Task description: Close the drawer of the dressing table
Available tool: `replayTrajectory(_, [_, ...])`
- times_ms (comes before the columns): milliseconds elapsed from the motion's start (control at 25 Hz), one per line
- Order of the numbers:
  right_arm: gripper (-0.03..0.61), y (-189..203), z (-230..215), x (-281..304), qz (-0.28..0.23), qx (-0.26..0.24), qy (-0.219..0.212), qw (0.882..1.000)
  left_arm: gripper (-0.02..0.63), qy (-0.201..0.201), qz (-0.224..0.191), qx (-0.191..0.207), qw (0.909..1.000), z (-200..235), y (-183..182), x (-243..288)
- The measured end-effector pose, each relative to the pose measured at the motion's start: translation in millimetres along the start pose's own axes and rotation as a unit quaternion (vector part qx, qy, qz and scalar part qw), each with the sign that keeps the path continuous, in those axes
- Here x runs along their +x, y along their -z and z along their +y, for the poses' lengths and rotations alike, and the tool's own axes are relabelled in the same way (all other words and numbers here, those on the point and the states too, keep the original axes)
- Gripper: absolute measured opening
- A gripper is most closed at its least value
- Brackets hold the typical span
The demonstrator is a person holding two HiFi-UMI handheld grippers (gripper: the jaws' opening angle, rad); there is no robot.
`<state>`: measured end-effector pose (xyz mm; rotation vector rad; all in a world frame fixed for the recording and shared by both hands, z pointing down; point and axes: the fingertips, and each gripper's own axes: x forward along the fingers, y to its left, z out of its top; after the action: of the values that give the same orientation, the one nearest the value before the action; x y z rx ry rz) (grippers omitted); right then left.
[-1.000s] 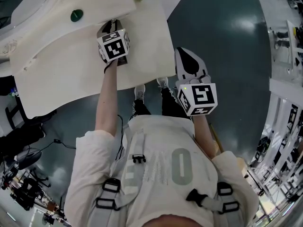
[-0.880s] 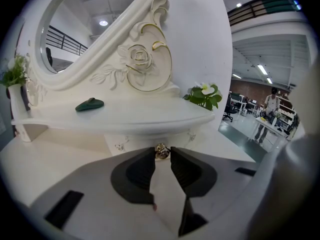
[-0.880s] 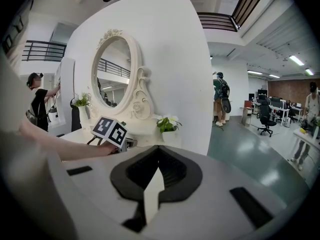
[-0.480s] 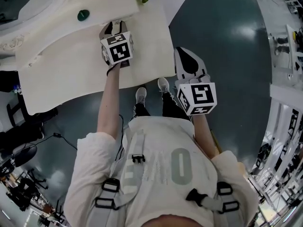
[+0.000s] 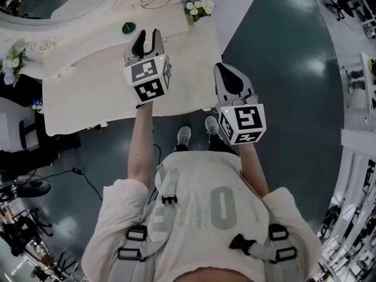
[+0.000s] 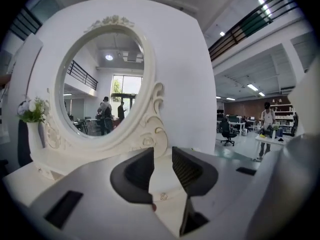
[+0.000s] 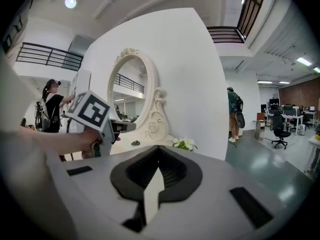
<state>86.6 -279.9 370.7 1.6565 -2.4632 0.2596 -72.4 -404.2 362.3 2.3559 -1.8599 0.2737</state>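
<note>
The cream dressing table [image 5: 88, 93] lies below me in the head view, its oval mirror [image 6: 100, 84] at the back; no drawer front shows in any view. My left gripper [image 5: 147, 40] hovers above the tabletop and points at the mirror. Its jaws [image 6: 162, 164] are apart and closing, with nothing between them. My right gripper [image 5: 226, 69] hangs by the table's right front corner, shut and empty [image 7: 159, 151]. In the right gripper view the left gripper [image 7: 125, 126] shows in front of the mirror.
A green knob-like object [image 5: 128, 27] and white flowers [image 5: 198, 6] sit near the back of the tabletop, with more flowers [image 5: 13, 59] at its left end. A white wall panel [image 7: 200, 84] stands behind the mirror. Dark glossy floor [image 5: 282, 69] spreads to the right. My shoes [image 5: 184, 136] stand at the table's front edge.
My left gripper has risen off the tabletop toward the mirror and its jaws have parted. My right gripper lifted slightly. The table now sits lower in the head view.
</note>
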Motion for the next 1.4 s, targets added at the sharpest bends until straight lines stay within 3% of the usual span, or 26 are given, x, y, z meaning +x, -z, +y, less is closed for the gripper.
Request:
replayTrajectory(200, [0.008,-29.3,19.1,14.5,-0.038,-0.008,-0.026,0.999,0.052,-0.028,-0.082,-0.002,0.9962,7.9,-55.8,-62.1])
replayTrajectory(440, [0.008,-39.1,34.2,16.5,-0.052,-0.018,-0.046,0.997,0.020,-0.032,-0.128,-0.001,0.9913,-3.3,-63.7,-126.4])
replayTrajectory(600, [0.008,-39.0,37.8,13.7,-0.050,-0.022,-0.051,0.997,0.020,-0.021,-0.115,0.010,0.9931,-8.9,-41.0,-139.3])
replayTrajectory(720, [0.007,-37.8,36.0,11.1,-0.047,-0.026,-0.051,0.997,0.020,-0.023,-0.104,-0.009,0.9943,-7.9,-29.9,-137.9])
replayTrajectory(1400, [0.006,-26.4,34.7,10.0,-0.027,-0.025,-0.061,0.997,0.018,-0.029,-0.089,-0.018,0.9954,-8.0,-22.2,-132.8])
